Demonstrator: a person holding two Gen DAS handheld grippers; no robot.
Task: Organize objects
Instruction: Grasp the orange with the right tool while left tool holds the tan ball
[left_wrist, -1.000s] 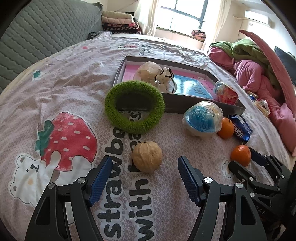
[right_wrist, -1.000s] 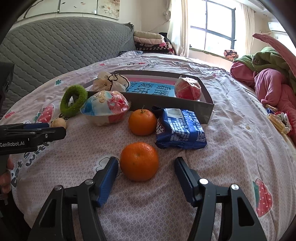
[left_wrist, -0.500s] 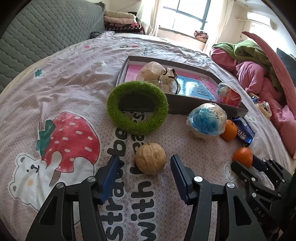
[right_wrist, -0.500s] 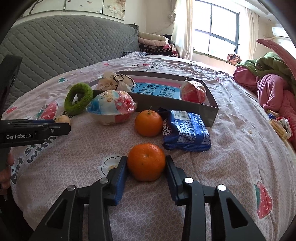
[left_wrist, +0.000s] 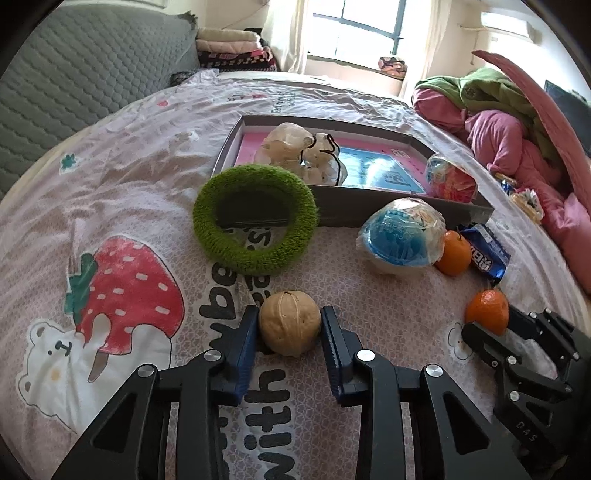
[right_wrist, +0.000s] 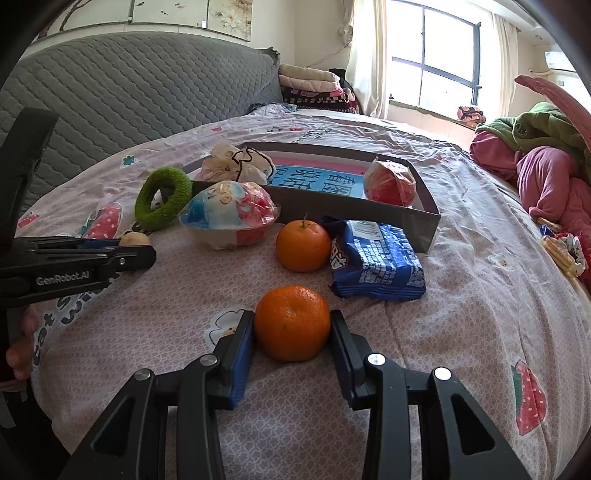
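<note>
My left gripper (left_wrist: 289, 325) is shut on a tan walnut (left_wrist: 289, 322) resting on the bedspread. My right gripper (right_wrist: 291, 325) is shut on an orange tangerine (right_wrist: 291, 322), also on the bedspread; it shows in the left wrist view (left_wrist: 487, 311) too. A grey box (right_wrist: 421, 221) with a pink and blue floor lies beyond, holding a white bagged item (left_wrist: 295, 147) and a red wrapped ball (right_wrist: 389, 182). A green fuzzy ring (left_wrist: 255, 218) leans on the box's front wall.
A second tangerine (right_wrist: 303, 245), a blue snack packet (right_wrist: 375, 260) and a wrapped blue-and-red bowl (right_wrist: 231, 214) lie before the box. Pink and green bedding (right_wrist: 546, 173) is piled at the right. A grey headboard (right_wrist: 129, 96) stands at the left.
Both grippers closed from wide open: the left onto the walnut, the right onto the near tangerine. Both moved slightly forward.
</note>
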